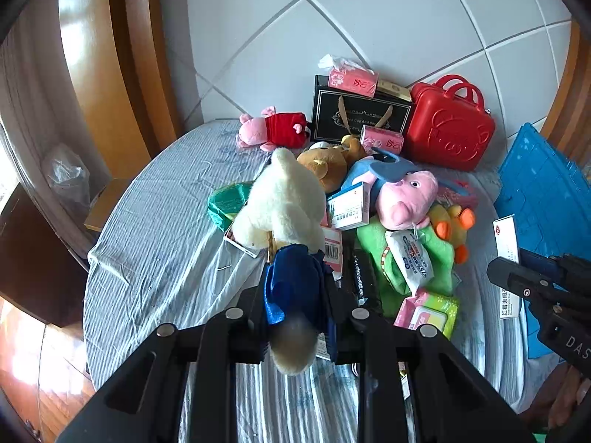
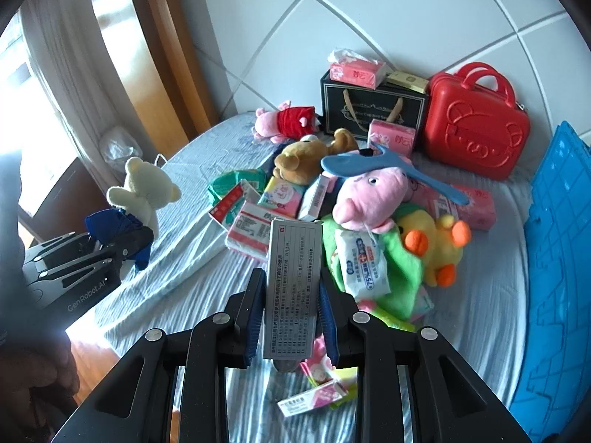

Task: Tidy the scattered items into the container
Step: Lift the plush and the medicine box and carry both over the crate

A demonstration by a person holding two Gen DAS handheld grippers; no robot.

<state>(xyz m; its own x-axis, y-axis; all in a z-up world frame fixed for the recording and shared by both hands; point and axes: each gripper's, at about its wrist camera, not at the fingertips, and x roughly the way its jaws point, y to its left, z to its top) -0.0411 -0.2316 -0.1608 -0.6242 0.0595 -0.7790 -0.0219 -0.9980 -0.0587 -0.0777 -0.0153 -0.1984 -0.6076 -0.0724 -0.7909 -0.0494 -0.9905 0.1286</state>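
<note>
Left gripper, jaws clamped on the blue-dressed lower body of a cream plush bear; the bear's head and arms project beyond the fingertips, clear of the bed sheet beneath. Right gripper, jaws clamped across the narrow faces of a flat white medicine box, which stands upright between the blue pads with its printed panel facing the camera. Ahead of both grippers lies the remaining heap: a pink pig plush, a yellow duck plush, a wet-wipe pack on a green cloth, a brown bear plush and several small cartons. Beyond the heap, against the tiled wall, stand a black gift bag and a red case. To the right of the right gripper rises the blue crate, probably the container; only its wall shows. The bear is judged light and soft: it compresses under the jaws and may sag or swing, so a hold on the torso, as here, seems surer than one on a limb. The box is judged light and stiff but thin-walled; a grip across its short edges suits it, though hard pressure could crush it.
</note>
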